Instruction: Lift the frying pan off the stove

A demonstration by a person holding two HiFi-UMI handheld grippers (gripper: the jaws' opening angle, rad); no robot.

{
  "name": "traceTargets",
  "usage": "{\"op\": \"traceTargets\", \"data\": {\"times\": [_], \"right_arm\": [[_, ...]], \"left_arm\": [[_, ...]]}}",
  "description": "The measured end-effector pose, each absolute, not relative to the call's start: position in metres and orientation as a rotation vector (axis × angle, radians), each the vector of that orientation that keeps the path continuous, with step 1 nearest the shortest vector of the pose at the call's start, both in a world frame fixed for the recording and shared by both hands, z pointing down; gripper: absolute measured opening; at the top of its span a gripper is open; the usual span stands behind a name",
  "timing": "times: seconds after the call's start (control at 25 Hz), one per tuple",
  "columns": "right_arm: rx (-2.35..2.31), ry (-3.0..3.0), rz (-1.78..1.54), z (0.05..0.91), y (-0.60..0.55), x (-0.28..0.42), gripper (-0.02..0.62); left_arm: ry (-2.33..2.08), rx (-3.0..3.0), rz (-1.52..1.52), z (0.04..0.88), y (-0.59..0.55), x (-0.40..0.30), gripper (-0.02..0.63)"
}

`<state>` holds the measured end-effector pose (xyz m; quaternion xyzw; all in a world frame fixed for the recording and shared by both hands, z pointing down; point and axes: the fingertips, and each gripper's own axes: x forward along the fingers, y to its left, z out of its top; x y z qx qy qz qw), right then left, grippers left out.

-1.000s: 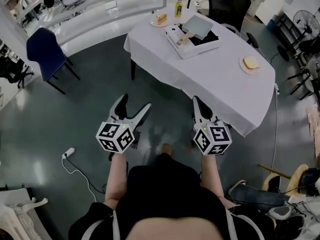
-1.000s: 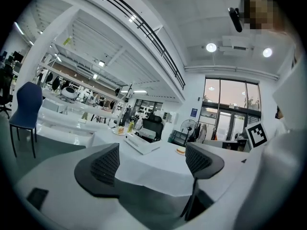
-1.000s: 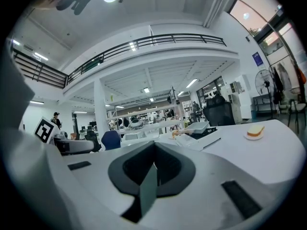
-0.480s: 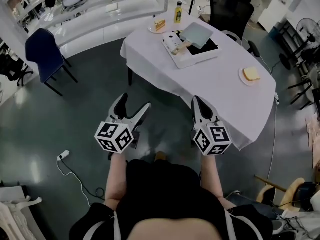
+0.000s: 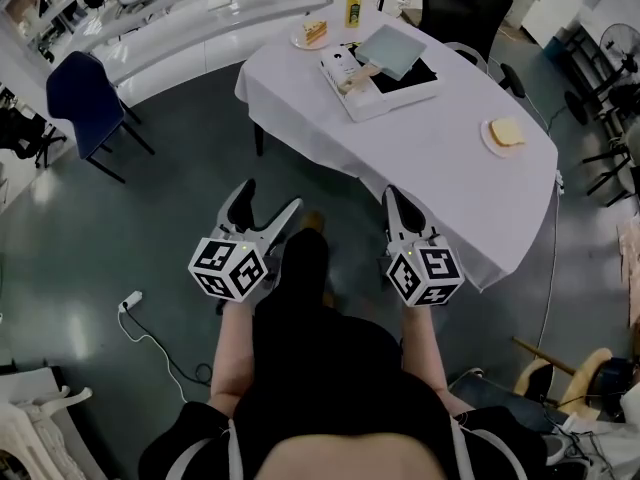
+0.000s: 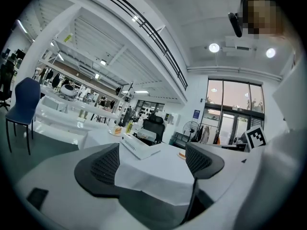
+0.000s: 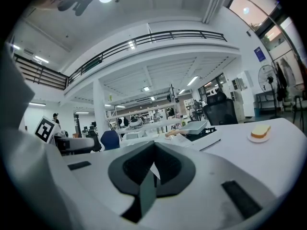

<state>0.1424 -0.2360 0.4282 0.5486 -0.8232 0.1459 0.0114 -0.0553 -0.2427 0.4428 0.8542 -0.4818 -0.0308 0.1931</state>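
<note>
A square pale-grey frying pan with a wooden handle sits on a white stove at the far end of the white-clothed table. Both grippers hang in the air short of the table's near edge, far from the pan. My left gripper is open with nothing between its jaws. My right gripper is shut and empty. In the left gripper view the stove shows beyond the open gripper. The right gripper view shows the pan far past the shut gripper.
On the table stand a plate with bread, a plate with cake and a yellow bottle. A black office chair stands behind the table, a blue chair at the left. A power strip lies on the floor.
The person has stepped toward the table, one leg now forward between the grippers. The table sits slightly closer and further left in view. Both grippers keep their states.
</note>
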Motion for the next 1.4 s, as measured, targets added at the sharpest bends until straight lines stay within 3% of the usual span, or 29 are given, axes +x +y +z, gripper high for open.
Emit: {"op": "traceTargets", "data": {"times": [0.36, 0.88, 1.4], "right_arm": [[1.789, -2.525, 0.483, 0.438, -0.282, 0.17, 0.002], [1.936, -2.42, 0.467, 0.422, -0.457, 0.219, 0.002], [2.054, -2.322, 0.539, 0.441, -0.574, 0.245, 0.002]], "left_arm": [[-1.236, 2.436, -0.054, 0.451, -0.309, -0.013, 0.44], [-1.058, 2.502, 0.155, 0.454, -0.509, 0.063, 0.44], [-0.56, 2.283, 0.394, 0.511, -0.618, 0.13, 0.44]]}}
